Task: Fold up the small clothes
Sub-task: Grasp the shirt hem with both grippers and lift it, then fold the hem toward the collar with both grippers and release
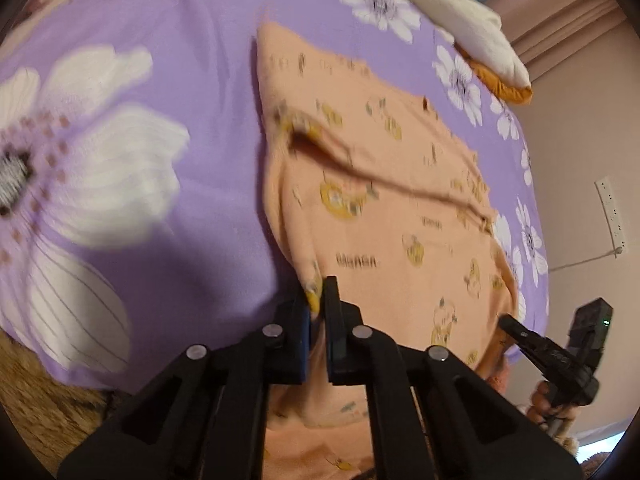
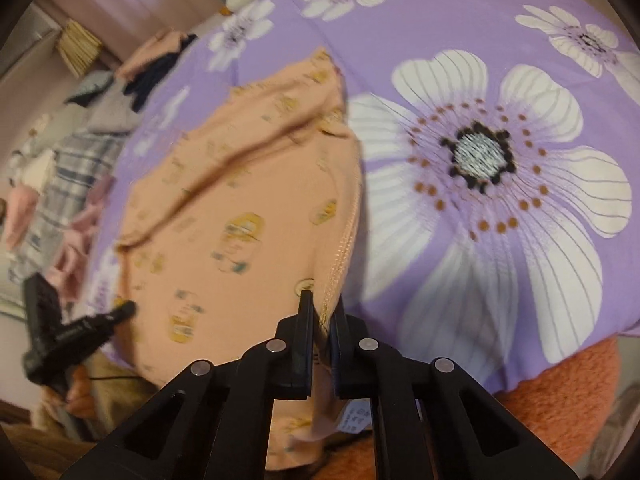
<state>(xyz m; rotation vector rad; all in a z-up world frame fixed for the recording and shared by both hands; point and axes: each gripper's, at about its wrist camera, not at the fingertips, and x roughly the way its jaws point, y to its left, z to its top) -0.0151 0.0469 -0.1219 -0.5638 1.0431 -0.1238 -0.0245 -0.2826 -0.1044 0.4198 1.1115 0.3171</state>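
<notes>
A small peach garment with yellow cartoon prints (image 1: pixel 384 216) lies on a purple flowered bedsheet (image 1: pixel 168 80). My left gripper (image 1: pixel 318 292) is shut on the garment's near left edge. My right gripper (image 2: pixel 322 308) is shut on its ribbed near right edge, and the garment (image 2: pixel 240 208) stretches away from it. A white care label (image 2: pixel 354 416) hangs below the right fingers. Each gripper shows in the other's view: the right one (image 1: pixel 516 326) at the garment's far corner, the left one (image 2: pixel 120 312) at the lower left.
A cream and orange cushion (image 1: pixel 480 48) lies at the bed's far edge. A wall with a power strip (image 1: pixel 610 216) is on the right. Piles of clothes (image 2: pixel 76 152) lie beyond the bed's left side. An orange fuzzy blanket (image 2: pixel 560 384) hangs below the sheet.
</notes>
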